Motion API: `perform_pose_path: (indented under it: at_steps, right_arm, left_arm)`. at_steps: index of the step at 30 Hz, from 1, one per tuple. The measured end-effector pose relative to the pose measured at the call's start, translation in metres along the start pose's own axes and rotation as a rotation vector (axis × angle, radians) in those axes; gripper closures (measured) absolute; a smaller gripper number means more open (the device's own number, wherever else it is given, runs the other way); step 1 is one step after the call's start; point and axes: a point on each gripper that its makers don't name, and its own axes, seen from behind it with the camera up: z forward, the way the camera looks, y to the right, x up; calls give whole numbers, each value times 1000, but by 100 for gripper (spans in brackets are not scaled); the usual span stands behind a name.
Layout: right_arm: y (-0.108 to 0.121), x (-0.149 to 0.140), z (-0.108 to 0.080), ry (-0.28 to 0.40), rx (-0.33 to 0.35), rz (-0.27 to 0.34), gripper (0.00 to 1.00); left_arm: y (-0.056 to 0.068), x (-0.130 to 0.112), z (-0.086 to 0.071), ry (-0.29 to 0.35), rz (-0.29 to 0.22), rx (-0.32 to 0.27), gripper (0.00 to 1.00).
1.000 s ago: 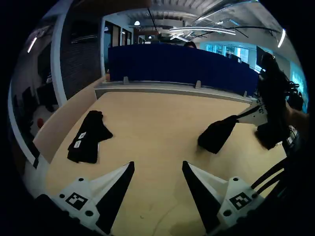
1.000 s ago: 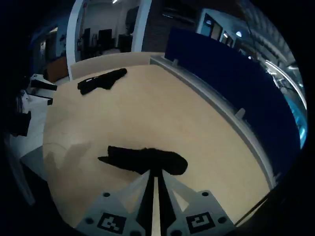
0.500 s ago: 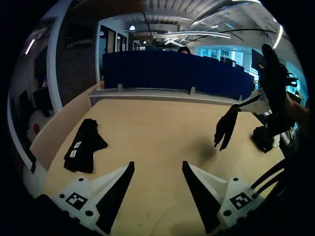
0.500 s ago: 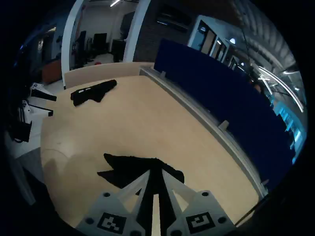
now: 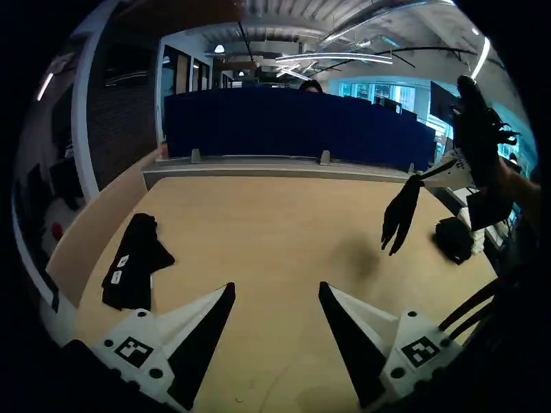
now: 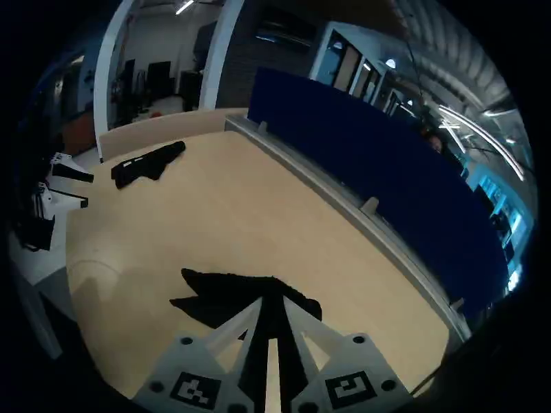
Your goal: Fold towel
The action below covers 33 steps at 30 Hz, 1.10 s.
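A black towel (image 5: pixel 399 217) hangs in the air over the right side of the wooden table (image 5: pixel 275 234), pinched at its top by my right gripper (image 5: pixel 421 180). In the right gripper view the same black towel (image 6: pixel 234 299) droops from my right gripper (image 6: pixel 273 303), whose fingers are shut on it. My left gripper (image 5: pixel 275 292) stands open low over the table's near edge, with nothing between its fingers. A folded black towel (image 5: pixel 131 260) with white tags lies at the table's left; in the right gripper view this folded towel (image 6: pixel 146 164) lies far off.
A dark cloth pile (image 5: pixel 454 237) lies at the table's right edge. A blue partition (image 5: pixel 289 131) with a grey rail runs along the far side. My left gripper (image 6: pixel 58 186) and the hand holding it show at the left of the right gripper view.
My right gripper has lifted the black towel off the table, so it now hangs free. The left gripper drifted a little; the folded towel sits lower left in its view.
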Motion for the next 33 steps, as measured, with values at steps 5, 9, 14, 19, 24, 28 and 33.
perform_pose_path:
  at_steps: [5, 9, 14, 19, 24, 28, 33]
  right_arm:
    - [23, -15, -13, -12, -26, 26, 94]
    - [46, -28, -25, -20, -48, 48, 94]
    - [78, -46, -42, -37, -82, 59, 94]
    - [111, -65, -57, -51, -116, 72, 94]
    - [142, -80, -72, -59, -143, 93, 94]
    - [165, -92, -83, -66, -164, 103, 94]
    - [191, -104, -95, -71, -188, 114, 94]
  left_arm:
    - [10, 3, 9, -4, 10, -18, 10]
    - [18, 5, 16, -8, 22, -31, 10]
    - [30, 8, 22, -16, 34, -46, 10]
    - [41, 9, 28, -25, 45, -54, 10]
    - [49, 9, 31, -33, 54, -59, 10]
    - [55, 9, 32, -39, 58, -60, 10]
    - [61, 9, 34, -45, 61, -59, 10]
